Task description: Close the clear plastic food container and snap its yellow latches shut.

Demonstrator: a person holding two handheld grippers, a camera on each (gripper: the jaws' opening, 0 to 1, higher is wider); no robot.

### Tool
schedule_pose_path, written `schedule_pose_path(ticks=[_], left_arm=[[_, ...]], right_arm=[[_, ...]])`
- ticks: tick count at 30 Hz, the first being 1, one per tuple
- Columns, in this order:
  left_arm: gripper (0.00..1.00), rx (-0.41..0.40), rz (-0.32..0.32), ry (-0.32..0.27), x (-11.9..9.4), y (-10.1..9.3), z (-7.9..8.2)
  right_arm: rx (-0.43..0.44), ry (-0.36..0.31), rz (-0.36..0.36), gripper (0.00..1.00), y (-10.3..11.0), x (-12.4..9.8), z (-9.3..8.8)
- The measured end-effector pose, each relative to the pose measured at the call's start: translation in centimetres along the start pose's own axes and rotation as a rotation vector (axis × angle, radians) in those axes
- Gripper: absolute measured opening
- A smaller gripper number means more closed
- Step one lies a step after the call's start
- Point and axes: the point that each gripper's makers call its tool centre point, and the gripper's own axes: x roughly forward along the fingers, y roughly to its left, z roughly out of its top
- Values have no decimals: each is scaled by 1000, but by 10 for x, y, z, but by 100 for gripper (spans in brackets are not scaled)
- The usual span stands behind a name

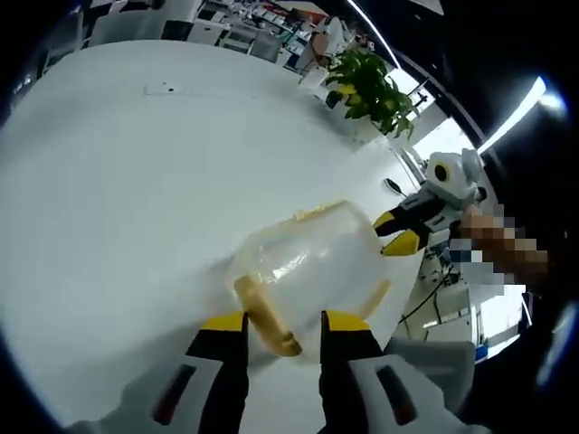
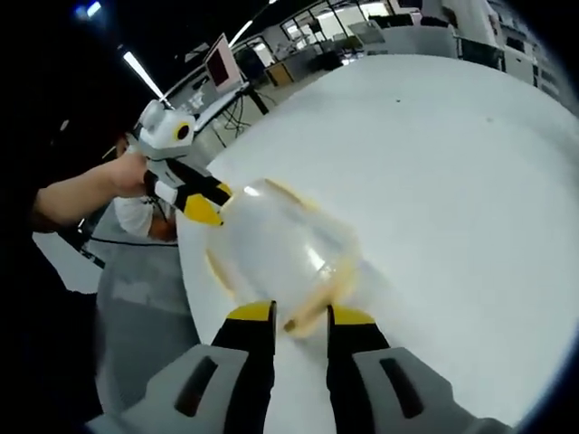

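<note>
On the white counter [image 1: 118,199], near its edge, sits a clear plastic food container with yellow latches [image 1: 312,267], lid on, roughly between the two tools.

Left gripper view: left tool [image 1: 282,330], black jaws with yellow tips, rising from the bottom. Jaws stand apart, with a yellow latch [image 1: 265,316] lying in the gap between them. Latch hangs outward from the container's near side. Cannot tell whether the tips touch it. Right tool [image 1: 398,231] comes in from the right, its yellow-tipped jaws at the far side of the container, close to or touching the wall; contact unclear. A person's hand holds that tool's grip. A leafy green potted plant [image 1: 371,86] stands past the counter's far edge, with office desks beyond.

Right gripper view: right tool [image 2: 299,318] from the bottom, jaws parted, tips at the container [image 2: 280,249] on its near side. A second yellow latch [image 2: 318,303] sits in the gap between the tips, angled out from the rim. No firm grip visible. Left tool [image 2: 201,201] enters from the left, yellow tips against or just beside the container's far end. A person's forearm [image 2: 77,194] runs behind it. Another yellow strip shows along the container's left rim. Monitor [image 2: 220,60] and desks in the dim background.
</note>
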Motion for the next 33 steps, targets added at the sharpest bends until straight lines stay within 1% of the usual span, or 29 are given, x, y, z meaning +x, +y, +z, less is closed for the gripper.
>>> schedule_pose_path(ticks=[1,3,4,5,6,9,12,14,15,17,19,22,24,26,29,31,33], left_arm=[[23,-1,5,-3,0,0,1],[22,-13,6,-9,2,-1,0],[22,-13,15,-50,1,-4,10],[22,-28,-6,-33,2,-10,3],[22,-31,-6,-33,2,-11,3],[23,-54,-1,-28,5,-7,1],[24,-57,14,-11,6,-3,1],[25,-61,30,-13,6,-2,1],[25,-69,35,-15,6,-2,1],[26,-94,23,-23,6,-1,0],[26,-93,22,-36,6,-2,-1],[26,-71,14,-58,5,-2,-1],[26,-77,9,-70,5,-2,-1],[27,-73,9,-72,6,-1,0],[28,-73,19,-74,6,-3,0],[31,-8,36,-87,8,-5,2],[32,2,44,-84,7,-6,2]], right_arm=[[-48,-48,-19,16,-6,4,14],[-57,-42,-15,16,-7,4,15],[-53,-42,12,16,-7,6,16],[-14,-36,23,16,-8,6,16],[-14,-36,29,16,-8,6,15],[-2,-39,21,16,-7,6,15],[33,-45,-2,17,-4,5,10],[79,-81,-23,18,-5,5,11],[85,-94,-29,18,-5,5,12],[98,-118,-38,18,-5,4,11],[105,-127,-45,19,-6,5,11],[92,-104,-50,19,-4,4,12],[90,-79,-55,19,-4,5,12],[89,-61,-57,19,-5,5,12],[99,-53,-59,20,-5,5,11],[66,-46,-88,20,-6,4,11],[8,-30,-132,22,-6,4,12]])
